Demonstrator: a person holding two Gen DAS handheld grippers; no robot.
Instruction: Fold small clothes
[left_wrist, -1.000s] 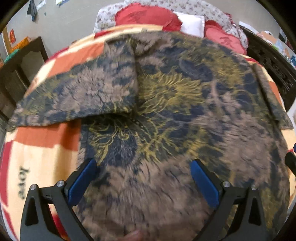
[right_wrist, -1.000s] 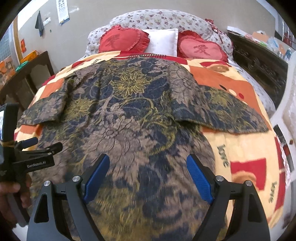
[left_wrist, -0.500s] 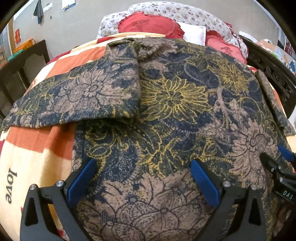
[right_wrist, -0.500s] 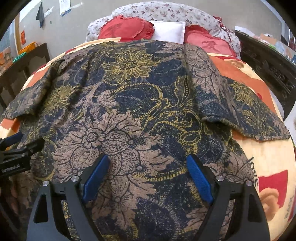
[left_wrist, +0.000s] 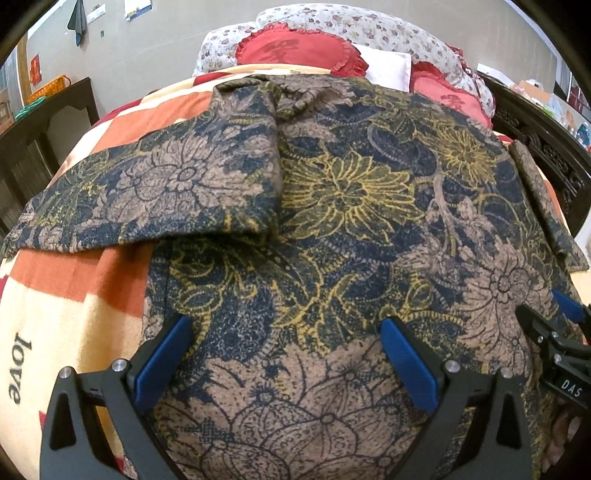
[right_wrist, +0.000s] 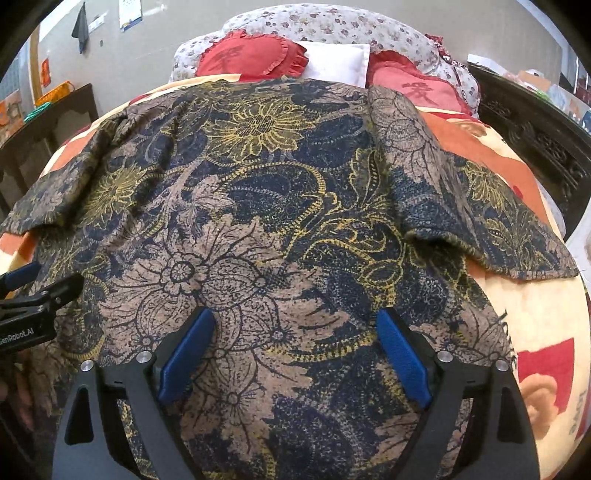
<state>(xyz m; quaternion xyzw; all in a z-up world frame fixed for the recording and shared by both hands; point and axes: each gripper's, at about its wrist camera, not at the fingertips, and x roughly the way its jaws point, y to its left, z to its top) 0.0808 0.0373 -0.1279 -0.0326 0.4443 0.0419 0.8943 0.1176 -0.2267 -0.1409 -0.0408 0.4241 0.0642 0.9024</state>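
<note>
Clearly, the blanket (left_wrist: 55, 332) says "love", and the right gripper (right_wrist: 295, 350) is marked "DAS". Red pillows (right_wrist: 251, 55) sit behind. The flowery shirt (left_wrist: 351, 229) lies spread flat on the bed. Both the left gripper (left_wrist: 286, 354) and right jaws are wide apart, holding nothing. Both look closer to the shirt than a second ago.

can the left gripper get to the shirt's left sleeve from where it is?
Probably yes. The left gripper is open over the shirt, and the left sleeve lies flat on the blanket up and to its left, with nothing lying on it.
</note>
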